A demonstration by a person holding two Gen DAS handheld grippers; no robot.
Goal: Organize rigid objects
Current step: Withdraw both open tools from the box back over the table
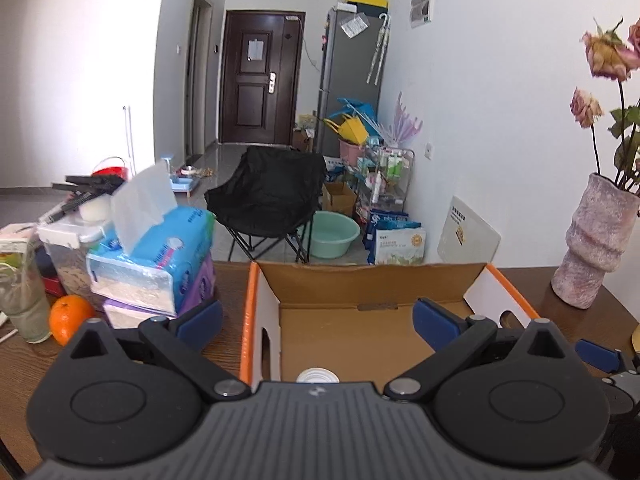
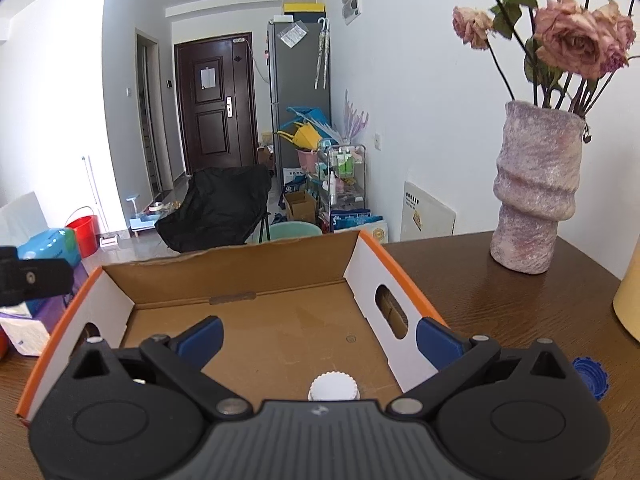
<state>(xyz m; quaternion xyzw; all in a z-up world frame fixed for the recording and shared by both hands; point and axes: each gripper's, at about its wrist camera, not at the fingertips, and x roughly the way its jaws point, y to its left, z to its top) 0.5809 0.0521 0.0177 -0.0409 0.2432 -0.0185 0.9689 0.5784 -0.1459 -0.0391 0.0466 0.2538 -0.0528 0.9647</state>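
An open cardboard box with orange outer sides (image 1: 360, 280) (image 2: 240, 268) stands on the brown wooden table. A white ridged bottle cap (image 2: 333, 387) (image 1: 317, 376) shows low inside the box, close to both cameras. My left gripper (image 1: 318, 320) is open and empty, its blue fingertips spread over the box's near left part. My right gripper (image 2: 318, 338) is open and empty over the box's near right part, its right fingertip (image 2: 434, 340) at the box's right wall. A blue ridged cap (image 2: 590, 376) lies on the table right of the box.
Left of the box are stacked tissue packs (image 1: 160, 256), an orange (image 1: 70, 318), a plastic cup (image 1: 22, 296) and a lidded bin (image 1: 68, 248). A pink vase with dried roses (image 2: 536, 188) (image 1: 596, 240) stands at the right. A yellow object (image 2: 630, 296) is at the far right edge.
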